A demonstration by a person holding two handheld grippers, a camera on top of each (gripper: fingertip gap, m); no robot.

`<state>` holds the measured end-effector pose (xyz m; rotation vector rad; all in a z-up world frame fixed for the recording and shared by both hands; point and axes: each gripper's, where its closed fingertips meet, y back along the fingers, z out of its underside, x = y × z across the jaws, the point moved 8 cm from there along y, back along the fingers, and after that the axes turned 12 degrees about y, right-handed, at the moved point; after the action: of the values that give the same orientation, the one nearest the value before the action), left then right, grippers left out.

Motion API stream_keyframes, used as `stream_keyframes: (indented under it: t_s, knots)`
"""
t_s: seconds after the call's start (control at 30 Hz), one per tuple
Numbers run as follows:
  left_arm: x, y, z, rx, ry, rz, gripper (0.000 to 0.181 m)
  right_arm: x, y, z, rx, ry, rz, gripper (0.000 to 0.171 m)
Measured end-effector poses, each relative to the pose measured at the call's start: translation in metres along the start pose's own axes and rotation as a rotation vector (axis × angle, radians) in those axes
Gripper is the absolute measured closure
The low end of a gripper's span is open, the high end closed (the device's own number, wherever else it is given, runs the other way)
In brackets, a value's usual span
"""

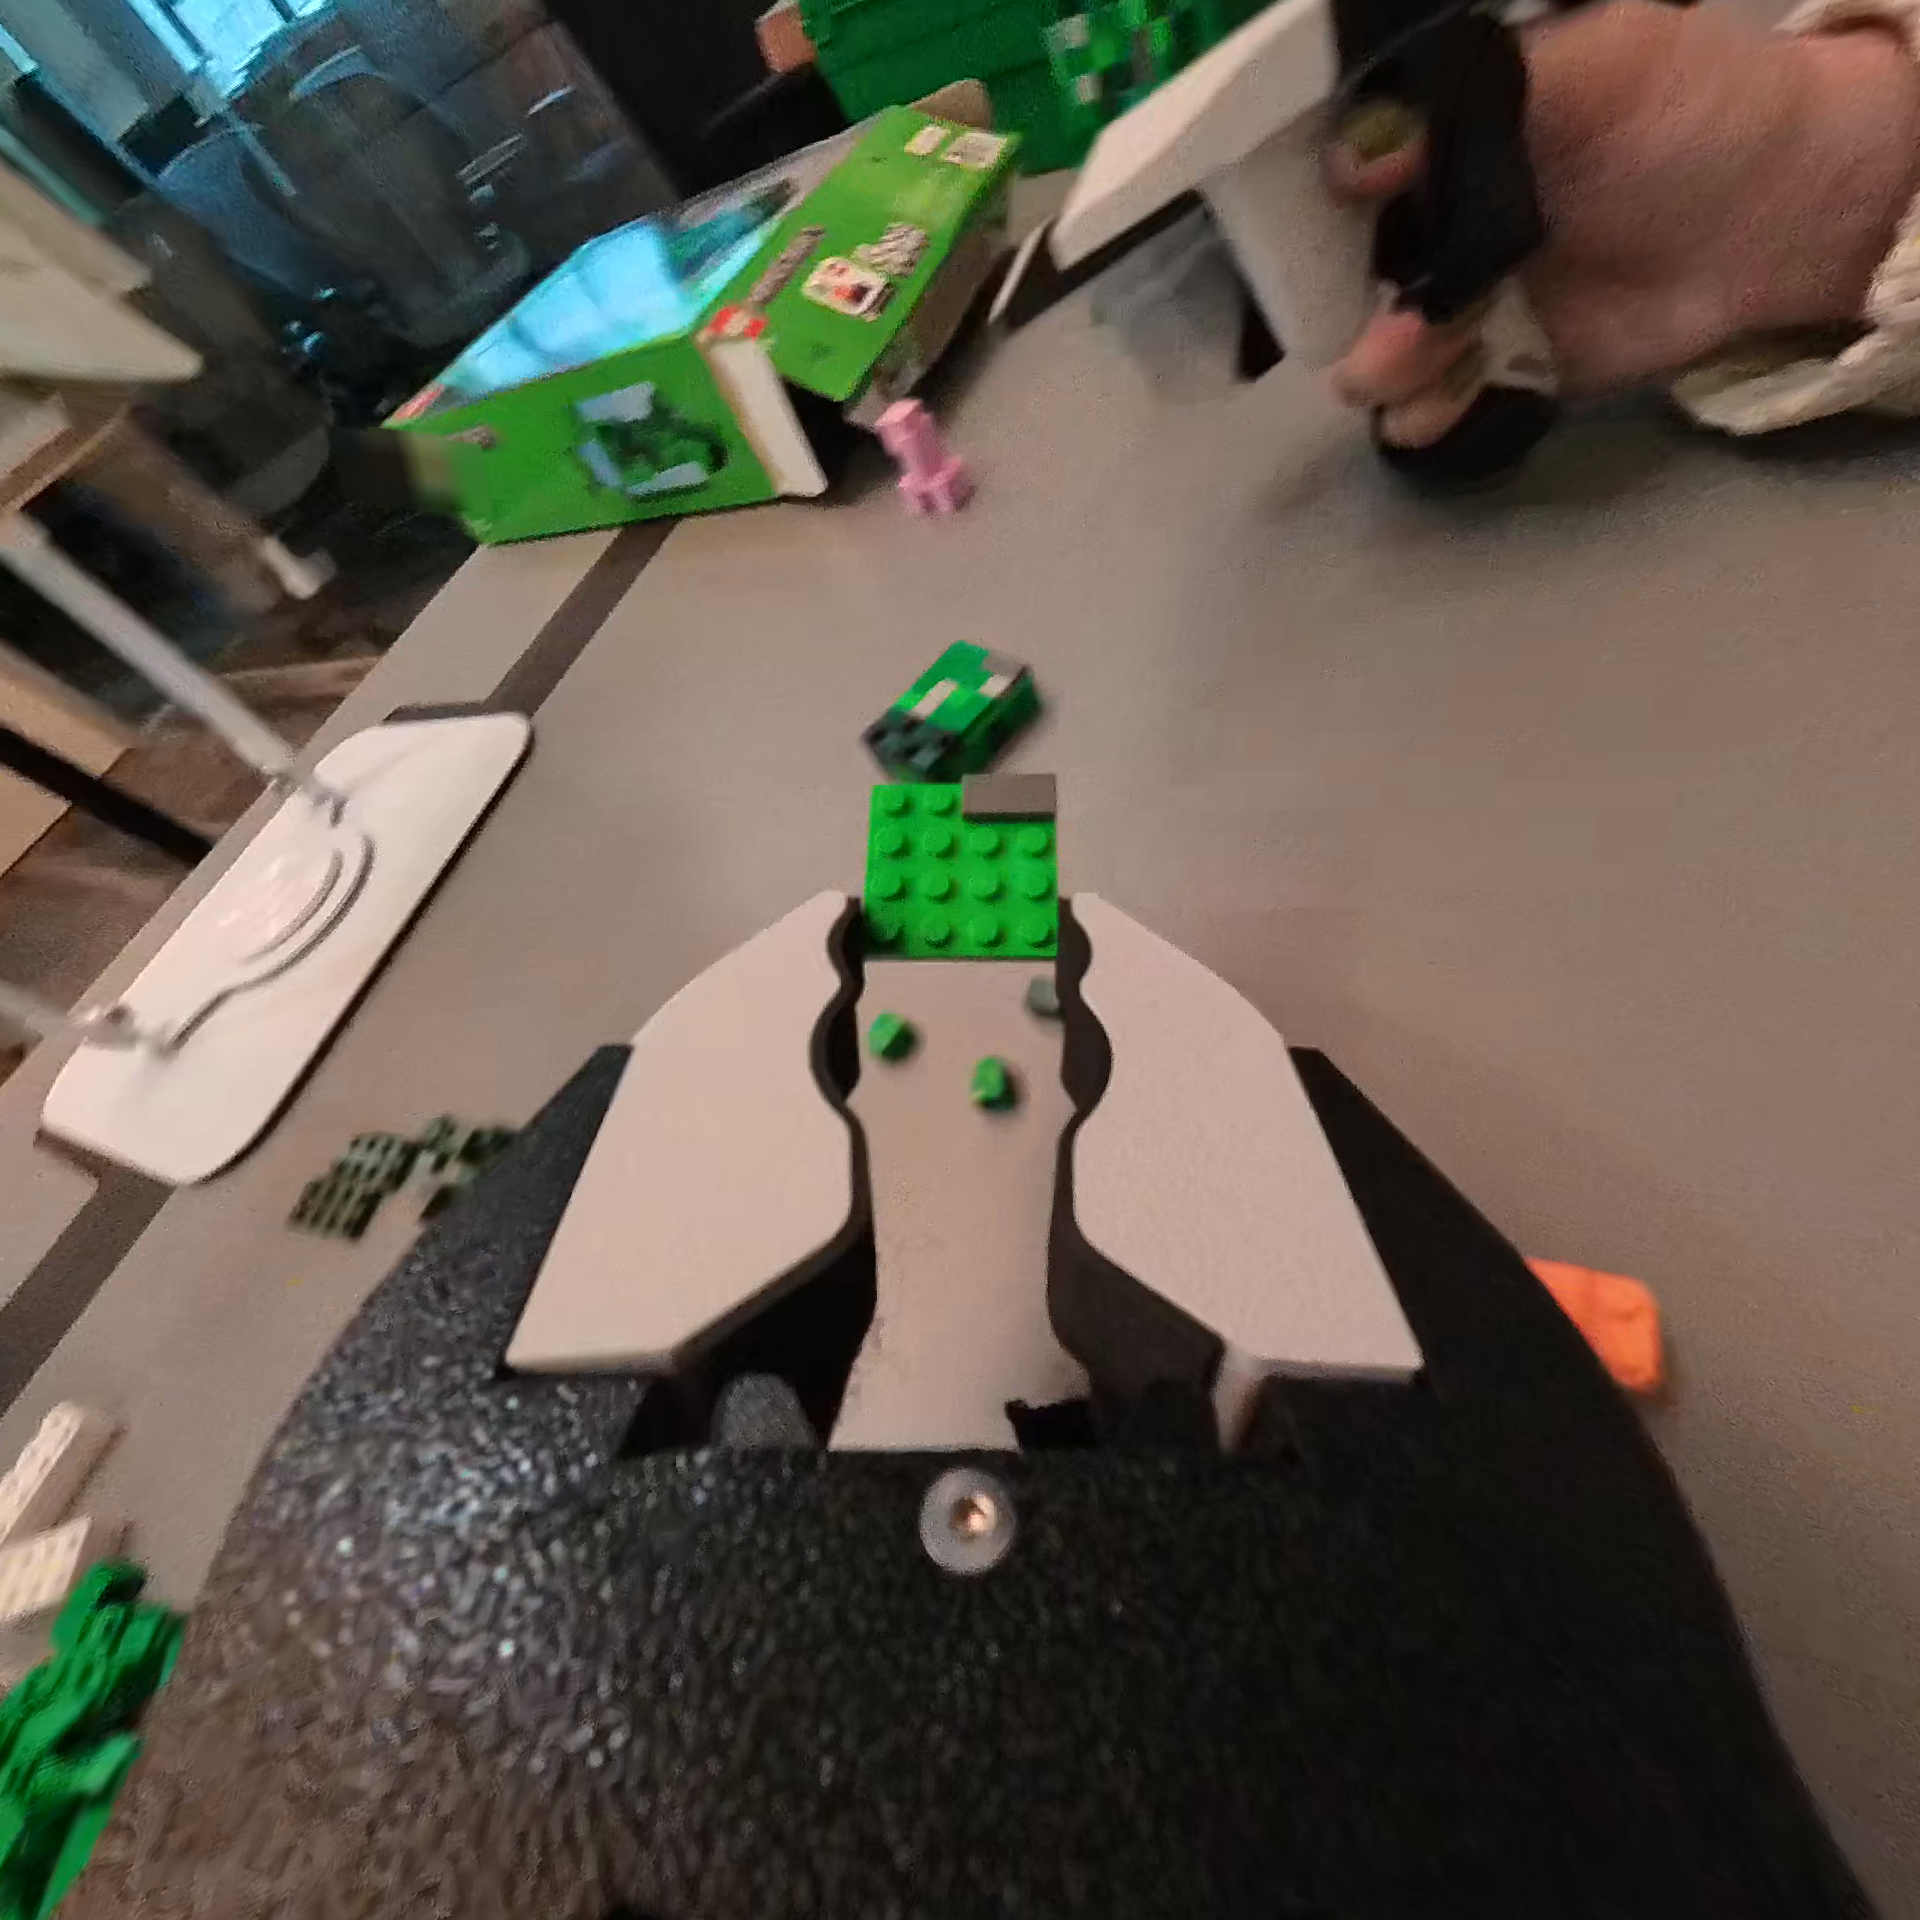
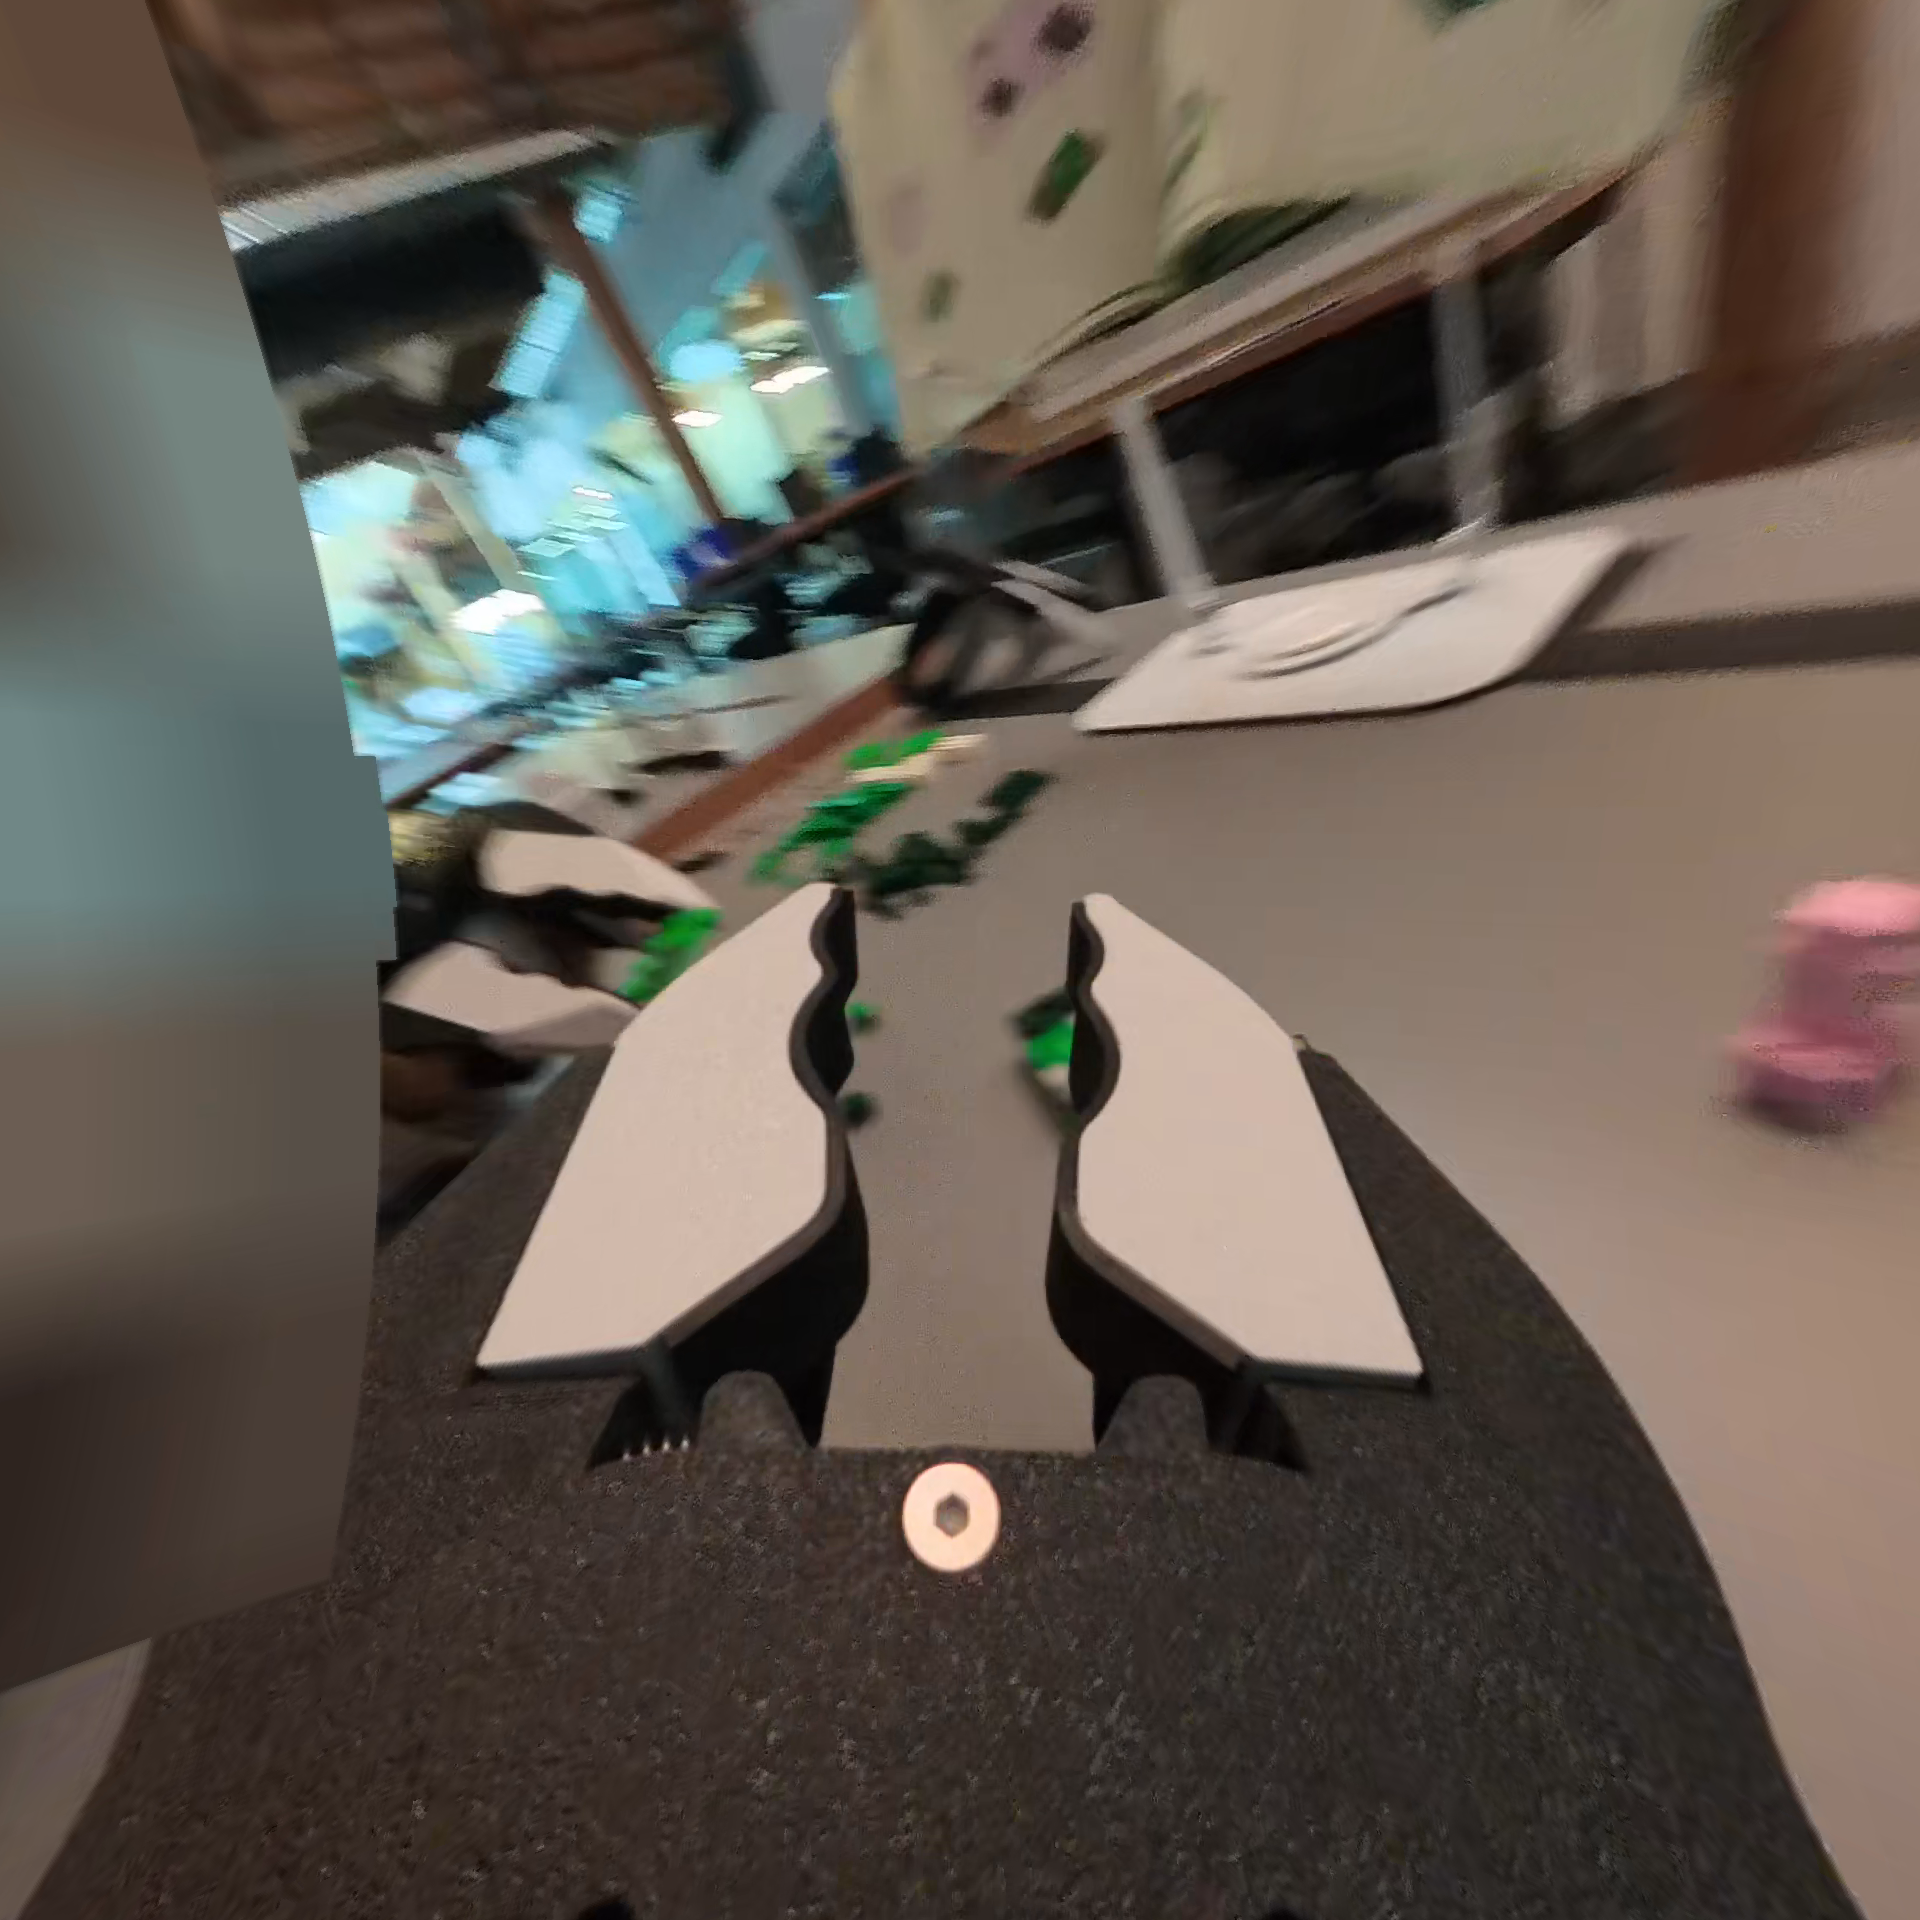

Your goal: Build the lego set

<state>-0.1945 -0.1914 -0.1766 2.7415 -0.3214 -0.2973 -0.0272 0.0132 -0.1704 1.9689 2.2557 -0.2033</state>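
Note:
My left gripper (image 1: 956,920) has its fingertips closed on the near edge of a bright green studded plate (image 1: 961,873), which carries a grey smooth tile (image 1: 1008,798) on its far right corner. A small green and black built block (image 1: 956,712) lies just beyond it on the grey table (image 1: 1351,831). Two tiny green pieces (image 1: 890,1036) lie under the fingers. My right gripper (image 2: 961,920) is open and empty above the table. It also shows in the left wrist view (image 1: 1195,177), held by a hand (image 1: 1714,208) at the far right.
A green set box (image 1: 623,436) and a pink pig figure (image 1: 925,457) stand at the back. A white board (image 1: 291,935) lies left. Dark green pieces (image 1: 384,1174), a green pile (image 1: 73,1714) and an orange piece (image 1: 1605,1335) lie near me. In the right wrist view, loose green pieces (image 2: 894,831) lie ahead and the pig (image 2: 1839,1018) stands at right. The tips of one gripper are about 15 cm away from the tips of the other.

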Motion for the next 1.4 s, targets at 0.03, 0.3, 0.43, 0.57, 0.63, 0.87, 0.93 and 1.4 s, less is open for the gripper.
stream_keyframes:
  t_s: [0.03, 0.3, 0.43, 0.57, 0.63, 0.87, 0.93, 1.4]
  knots:
    - [-0.008, 0.004, 0.005, -0.008, 0.017, -0.024, 0.146, 0.006, 0.005, 0.000, -0.003, 0.082, 0.085, 0.131]
    - [-0.058, 0.042, 0.047, -0.125, 0.025, -0.080, 0.146, 0.004, 0.004, 0.000, 0.012, 0.244, 0.180, 0.123]
    - [-0.069, 0.058, 0.059, -0.151, 0.110, -0.093, 0.146, -0.003, 0.001, 0.000, 0.016, 0.328, 0.187, 0.128]
    - [-0.062, 0.061, 0.056, -0.121, 0.197, -0.056, 0.146, -0.009, -0.005, 0.002, -0.014, 0.421, 0.199, 0.135]
    - [-0.056, 0.062, 0.051, -0.102, 0.200, -0.056, 0.146, -0.013, -0.010, 0.003, -0.032, 0.462, 0.204, 0.139]
    - [-0.033, 0.064, 0.051, -0.071, 0.165, -0.034, 0.146, -0.047, -0.081, -0.006, -0.158, 0.465, -0.054, 0.153]
    - [-0.026, 0.061, 0.051, -0.082, 0.156, -0.013, 0.146, -0.057, -0.118, -0.017, -0.209, 0.511, -0.133, 0.162]
    - [-0.023, 0.057, 0.057, -0.125, 0.079, -0.029, 0.146, -0.094, -0.351, 0.026, -0.921, 0.785, -0.674, 0.162]
